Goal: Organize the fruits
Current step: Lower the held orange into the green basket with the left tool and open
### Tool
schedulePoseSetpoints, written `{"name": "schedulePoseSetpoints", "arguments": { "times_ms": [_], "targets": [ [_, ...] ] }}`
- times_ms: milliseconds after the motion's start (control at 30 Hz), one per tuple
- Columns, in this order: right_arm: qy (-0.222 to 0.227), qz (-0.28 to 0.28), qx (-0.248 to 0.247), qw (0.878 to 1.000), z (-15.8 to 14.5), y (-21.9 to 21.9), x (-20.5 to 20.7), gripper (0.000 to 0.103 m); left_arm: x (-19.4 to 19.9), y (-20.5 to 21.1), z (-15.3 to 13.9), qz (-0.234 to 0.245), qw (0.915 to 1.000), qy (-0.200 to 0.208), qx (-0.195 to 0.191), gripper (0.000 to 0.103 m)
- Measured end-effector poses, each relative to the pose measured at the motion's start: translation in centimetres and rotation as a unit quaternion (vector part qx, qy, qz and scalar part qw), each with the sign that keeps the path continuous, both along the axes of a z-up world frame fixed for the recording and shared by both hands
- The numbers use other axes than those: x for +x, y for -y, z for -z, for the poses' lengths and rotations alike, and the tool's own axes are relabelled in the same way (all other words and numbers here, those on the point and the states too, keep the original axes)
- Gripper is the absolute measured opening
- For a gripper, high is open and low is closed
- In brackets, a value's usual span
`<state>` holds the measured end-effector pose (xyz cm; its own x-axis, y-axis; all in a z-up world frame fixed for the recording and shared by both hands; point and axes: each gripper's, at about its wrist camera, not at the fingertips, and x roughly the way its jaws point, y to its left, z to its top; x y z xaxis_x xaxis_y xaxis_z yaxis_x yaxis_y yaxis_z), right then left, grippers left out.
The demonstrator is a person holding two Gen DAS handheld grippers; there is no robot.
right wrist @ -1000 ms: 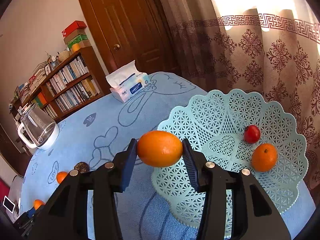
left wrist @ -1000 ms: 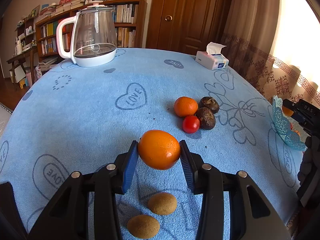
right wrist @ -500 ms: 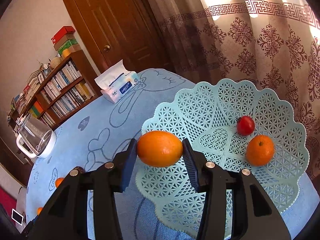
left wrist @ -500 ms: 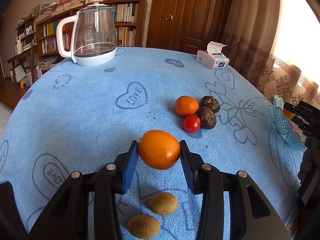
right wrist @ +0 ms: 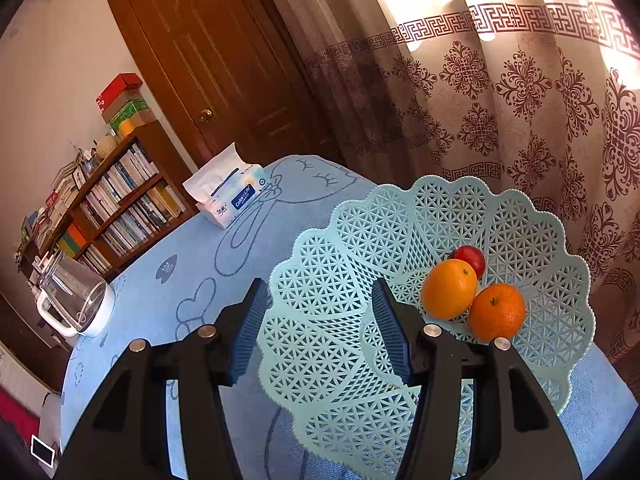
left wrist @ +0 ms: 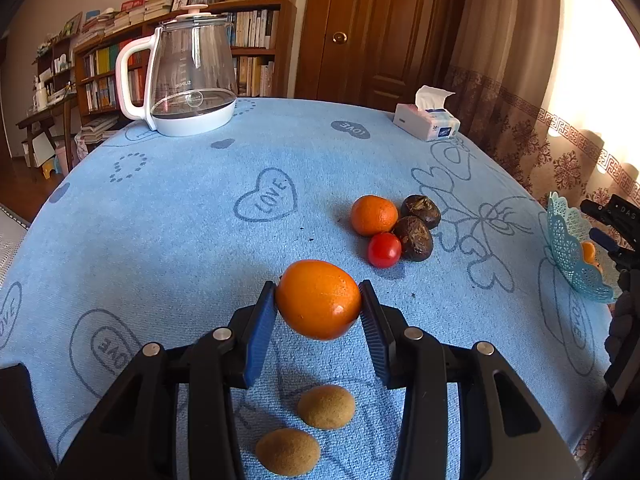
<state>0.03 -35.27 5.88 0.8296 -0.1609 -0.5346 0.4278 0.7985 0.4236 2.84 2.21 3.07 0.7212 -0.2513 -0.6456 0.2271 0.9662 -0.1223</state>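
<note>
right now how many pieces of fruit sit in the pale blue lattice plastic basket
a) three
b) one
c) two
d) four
a: the right wrist view shows three pieces in the pale blue lattice basket: a large orange, a smaller orange with a stem touching it, and a red tomato partly hidden behind the large one.

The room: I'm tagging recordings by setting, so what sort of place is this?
Most likely a home living or dining room: a packed bookshelf, a wooden door, patterned curtains, and a table under a blue "LOVE" cloth.
</note>
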Motion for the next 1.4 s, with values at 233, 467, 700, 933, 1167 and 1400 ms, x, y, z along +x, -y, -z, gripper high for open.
{"name": "schedulePoseSetpoints", "arguments": {
  "times_ms": [233, 467, 700, 933, 1167, 1400],
  "targets": [
    [0.028, 0.019, -0.003, 0.999, -1.8, 2.4, -1.7, 0.056, -0.7, 1.7, -1.3, 0.015, 0.9998, 0.008, 0.006, 0.042],
    [0.053, 0.049, 0.005, 0.997, -3.7, 6.0, -3.7, 0.063, -1.1, 6.3, -3.1, 0.062, 0.9978, 0.020, 0.012, 0.042],
    [0.068, 0.065, 0.004, 0.996, -4.9, 7.5, -4.8, 0.063, -1.3, 12.7, -5.5, 0.125, 0.9908, 0.044, 0.024, 0.042],
    [0.068, 0.074, 0.017, 0.995, -4.9, 8.6, -5.1, 0.067, -1.4, 19.7, -6.6, 0.197, 0.9783, 0.057, 0.027, 0.042],
    [0.066, 0.082, 0.022, 0.994, -4.7, 9.2, -5.1, 0.067, -0.7, 25.4, -6.3, 0.253, 0.9668, 0.035, 0.014, 0.042],
    [0.065, 0.089, 0.028, 0.994, -4.4, 9.8, -5.2, 0.067, -0.5, 28.7, -5.1, 0.279, 0.9598, 0.019, 0.022, 0.042]
  ]
}}
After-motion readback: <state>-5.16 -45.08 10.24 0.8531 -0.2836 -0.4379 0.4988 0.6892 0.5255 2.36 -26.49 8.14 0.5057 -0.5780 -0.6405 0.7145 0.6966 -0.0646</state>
